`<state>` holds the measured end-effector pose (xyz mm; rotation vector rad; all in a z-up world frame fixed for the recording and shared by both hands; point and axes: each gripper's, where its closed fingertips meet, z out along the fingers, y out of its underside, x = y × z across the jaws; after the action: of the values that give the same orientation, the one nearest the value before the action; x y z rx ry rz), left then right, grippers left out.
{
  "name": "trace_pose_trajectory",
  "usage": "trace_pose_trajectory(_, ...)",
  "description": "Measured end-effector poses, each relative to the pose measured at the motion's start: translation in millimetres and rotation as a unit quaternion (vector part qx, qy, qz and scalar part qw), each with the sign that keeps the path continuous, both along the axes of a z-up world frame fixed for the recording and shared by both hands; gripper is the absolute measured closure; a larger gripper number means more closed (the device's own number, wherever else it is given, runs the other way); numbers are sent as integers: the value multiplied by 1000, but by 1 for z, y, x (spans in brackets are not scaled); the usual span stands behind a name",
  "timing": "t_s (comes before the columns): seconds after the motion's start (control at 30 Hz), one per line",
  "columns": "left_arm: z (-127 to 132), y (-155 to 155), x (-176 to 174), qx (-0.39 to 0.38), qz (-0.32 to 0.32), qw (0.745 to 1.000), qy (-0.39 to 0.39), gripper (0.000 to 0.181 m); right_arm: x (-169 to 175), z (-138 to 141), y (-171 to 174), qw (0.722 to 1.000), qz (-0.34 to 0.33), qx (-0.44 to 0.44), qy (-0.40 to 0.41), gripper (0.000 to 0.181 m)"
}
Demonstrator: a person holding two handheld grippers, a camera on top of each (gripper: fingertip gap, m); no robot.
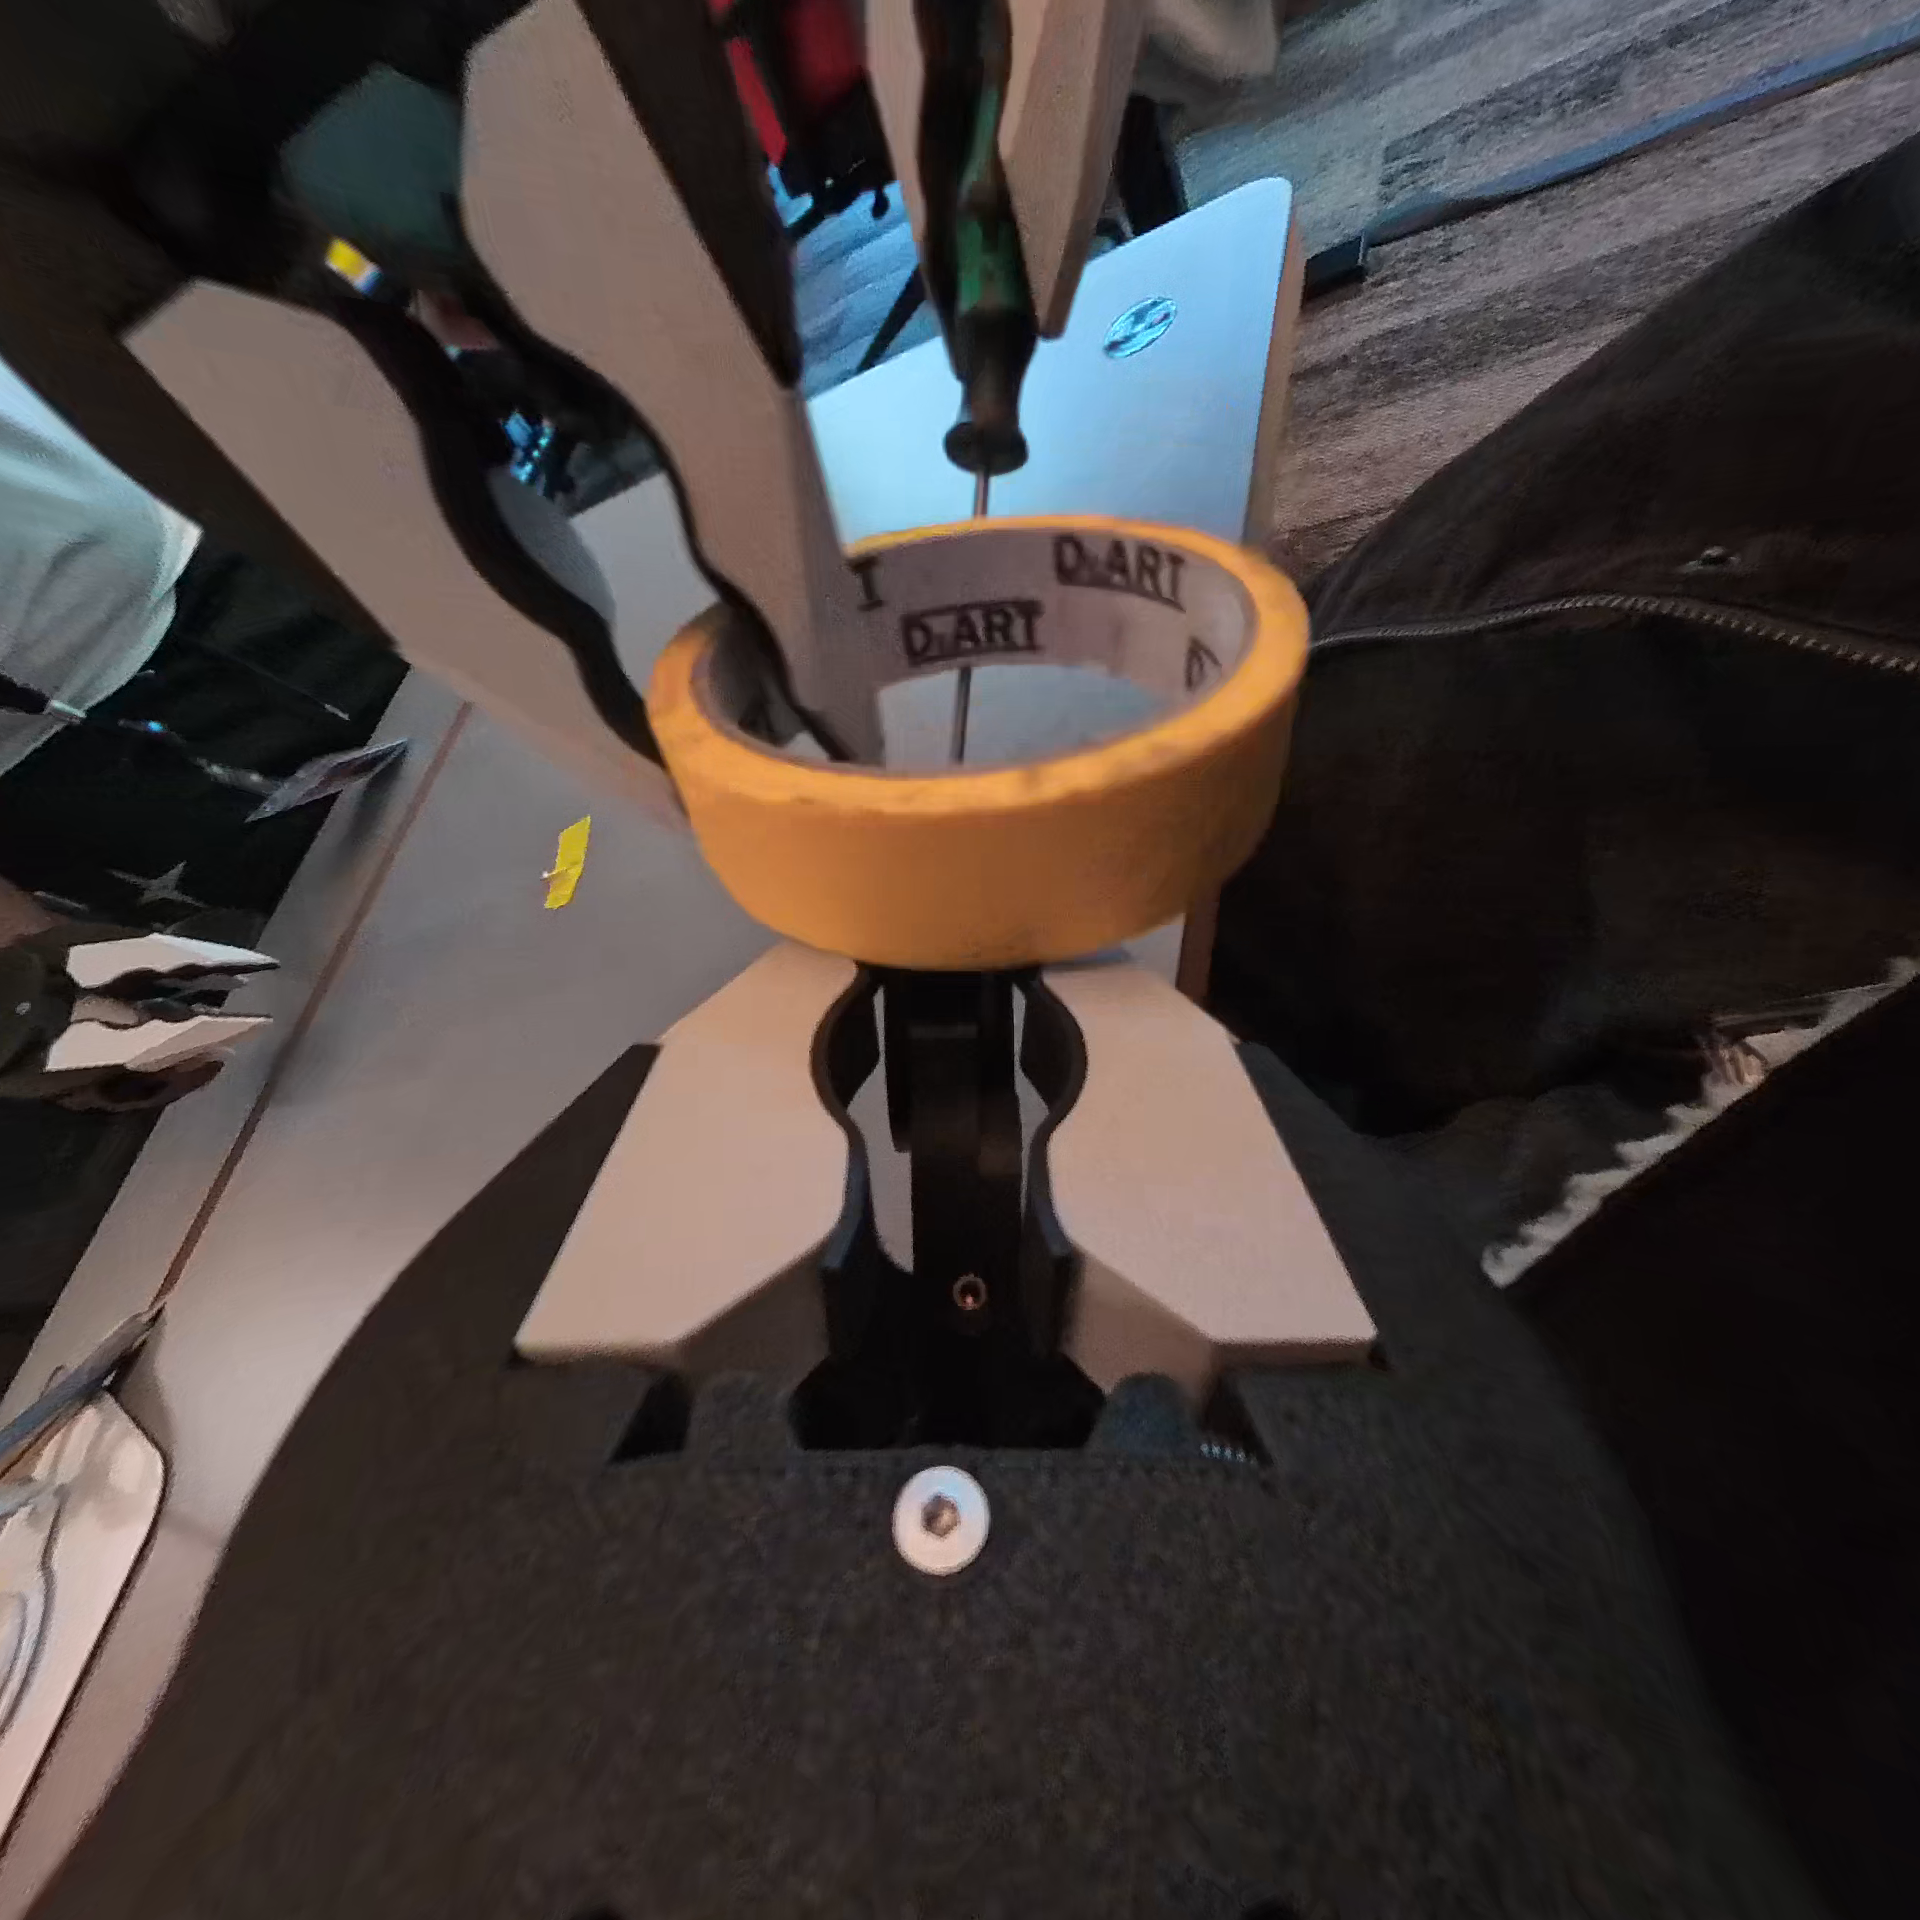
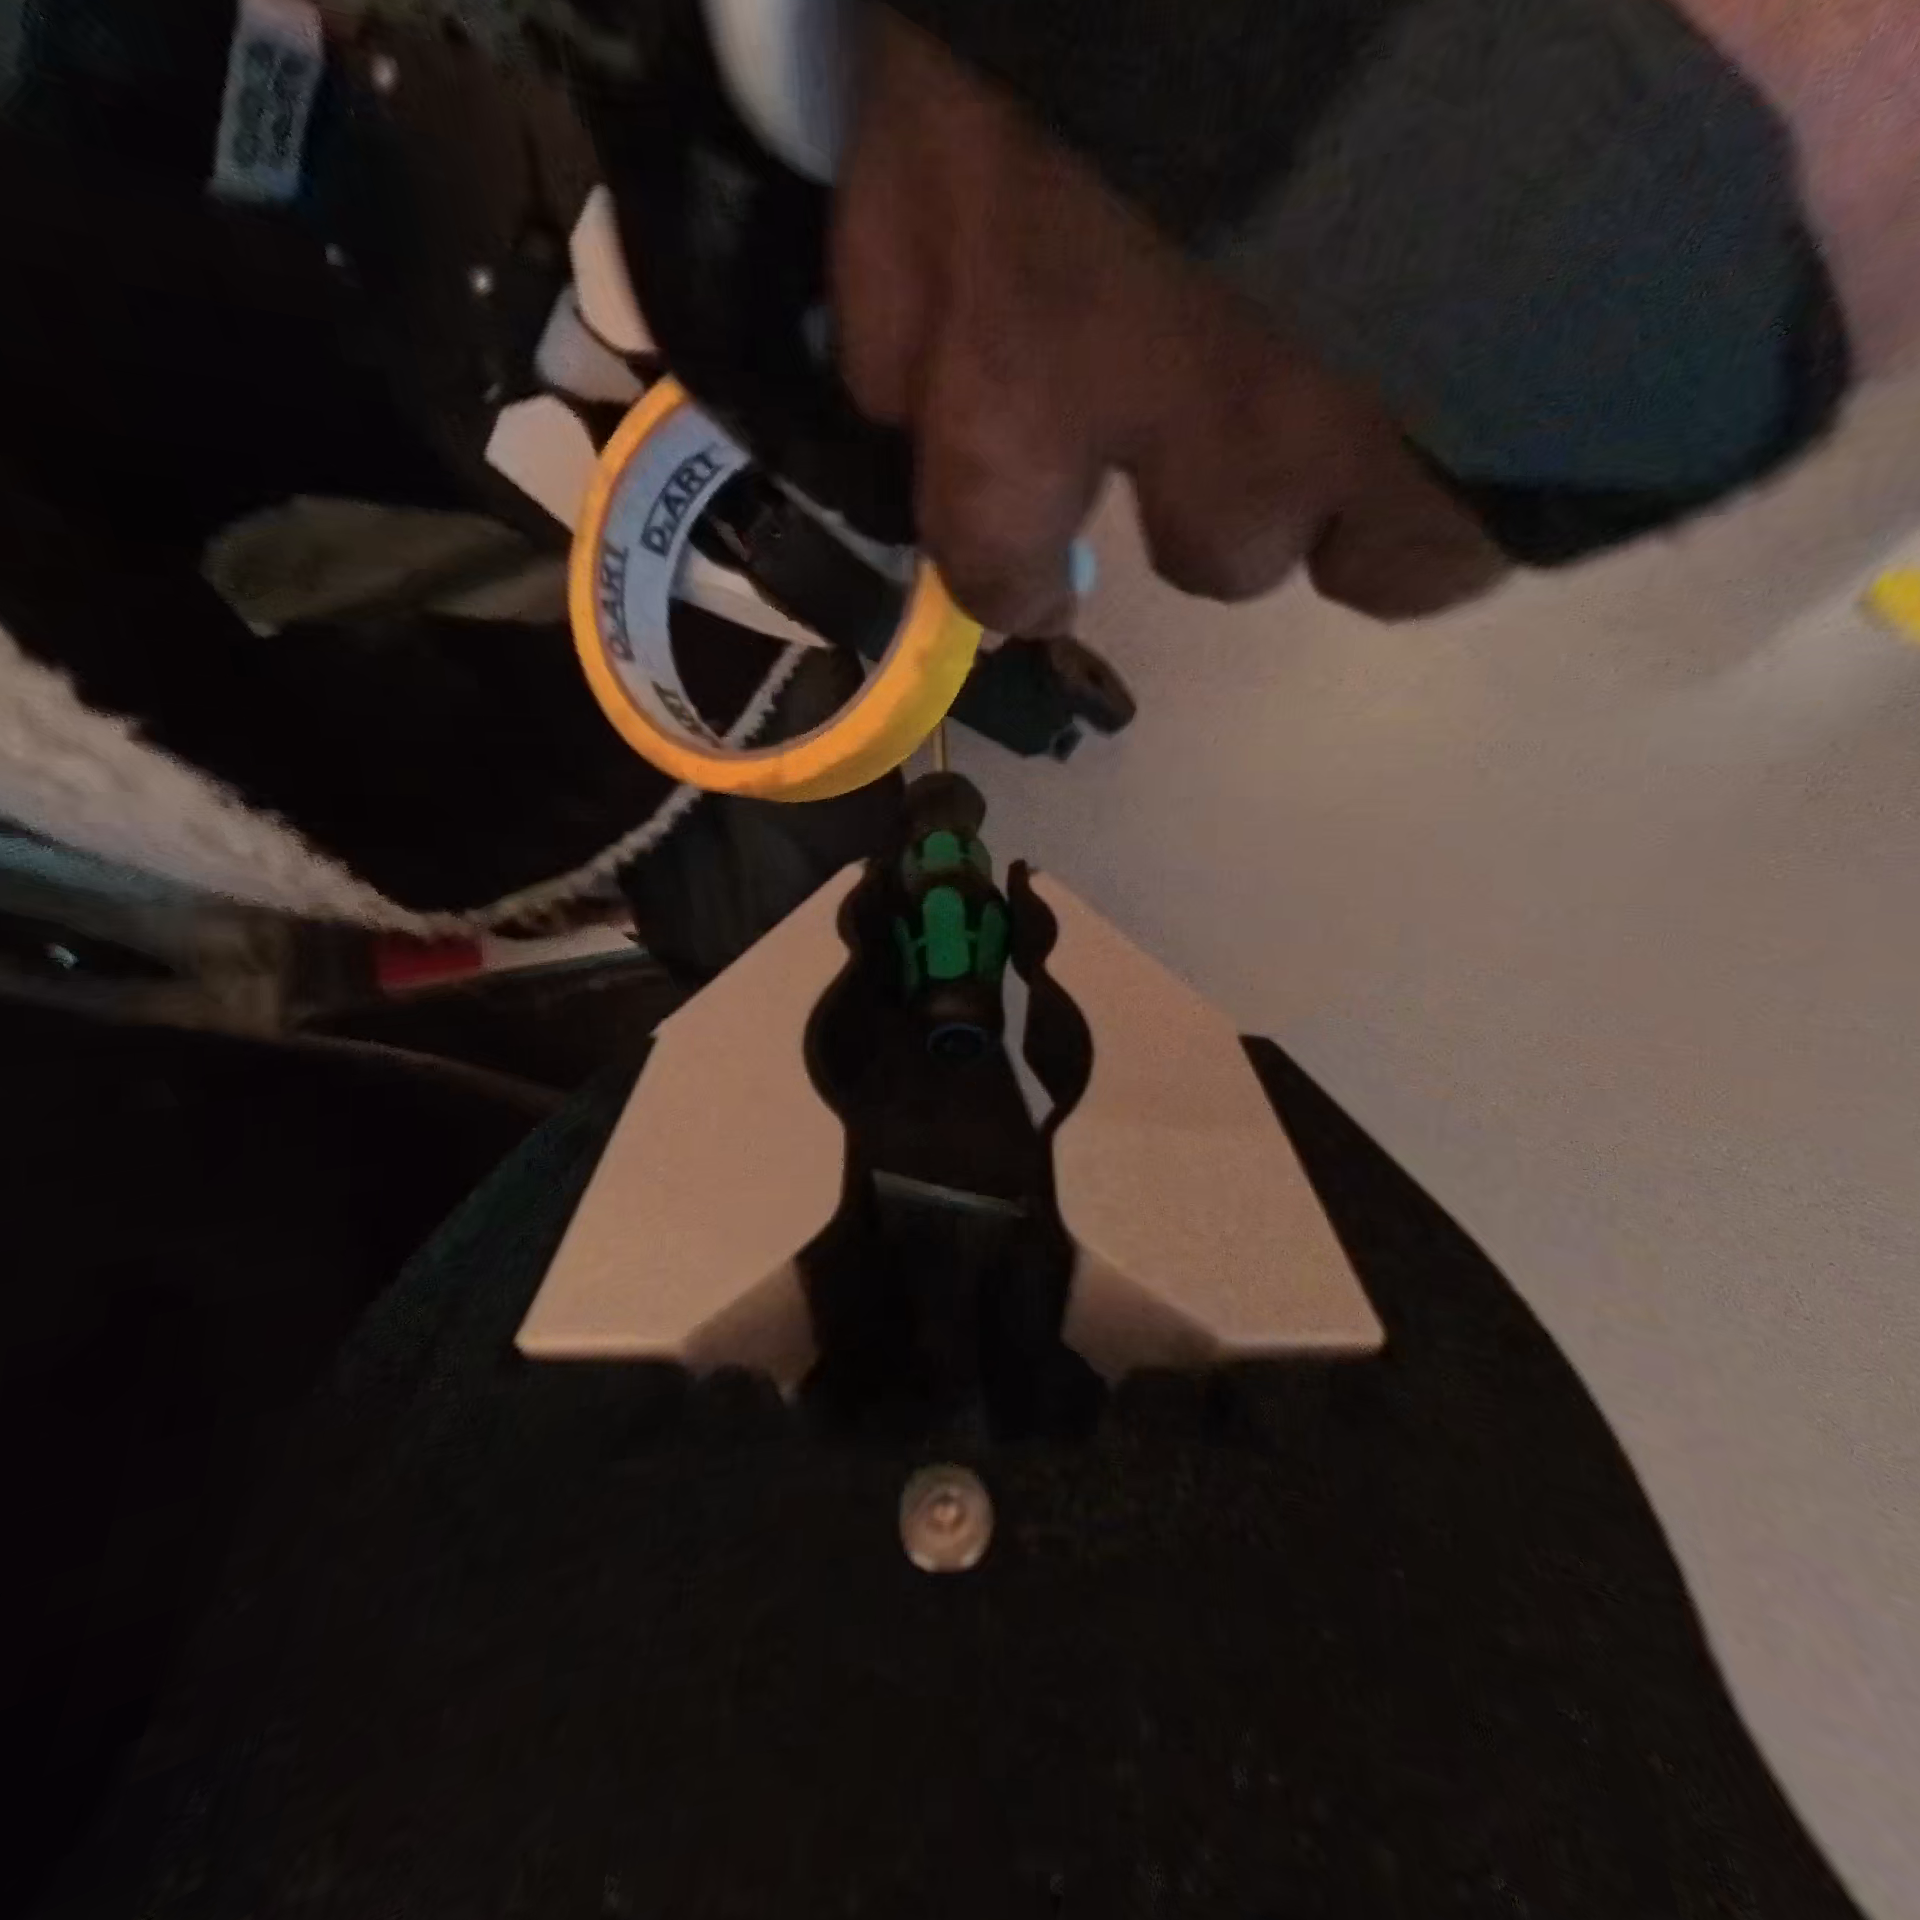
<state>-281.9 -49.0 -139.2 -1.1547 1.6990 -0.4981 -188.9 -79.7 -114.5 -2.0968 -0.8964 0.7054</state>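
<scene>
Left wrist view: a pale grey worktop (image 1: 499,987) runs away to the upper right, its far corner (image 1: 1262,208) rounded, with a wood-coloured edge band along the right side. Beyond that corner lies dark mottled carpet (image 1: 1558,135). A seam crosses the worktop on the left, and a small scrap of yellow tape (image 1: 566,862) lies on bare surface near it. A round sticker (image 1: 1140,327) sits close to the far corner. Off the right edge, a dark zipped jacket (image 1: 1621,748) crowds in, leaving little room on that side; the left half of the worktop lies open. The left claw (image 1: 951,1023) is pinching a black part at its tips, which carries a roll of yellow masking tape (image 1: 977,821) above the worktop. The other claw reaches down from above, one finger inside the roll, with a green-handled screwdriver (image 1: 977,270) whose thin shaft passes into the ring.

Right wrist view: the same pale worktop (image 2: 1455,1039) fills the right side, bare and open, with a yellow scrap at the right border. The right claw (image 2: 951,925) is pressed onto the screwdriver (image 2: 951,914) handle, its shaft pointing at the tape roll (image 2: 769,613). A hand (image 2: 1122,416) grips the other tool above. Dark clothing fills the left, blurred.
</scene>
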Motion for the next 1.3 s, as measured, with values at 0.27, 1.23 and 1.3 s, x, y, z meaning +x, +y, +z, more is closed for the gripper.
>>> trace_pose_trajectory(0.27,-1,8,-3,23,15,1000,8,160,-14,-6,-7,851,-160,-398,304,158)
trace_pose_trajectory(1.23,13,1,0,-22,3,999,-30,160,-18,14,4,990,46,133,-12,164)
trace_pose_trajectory(1.3,15,9,-2,8,23,999,-28,160,-17,8,10,995,-53,-28,85,164)
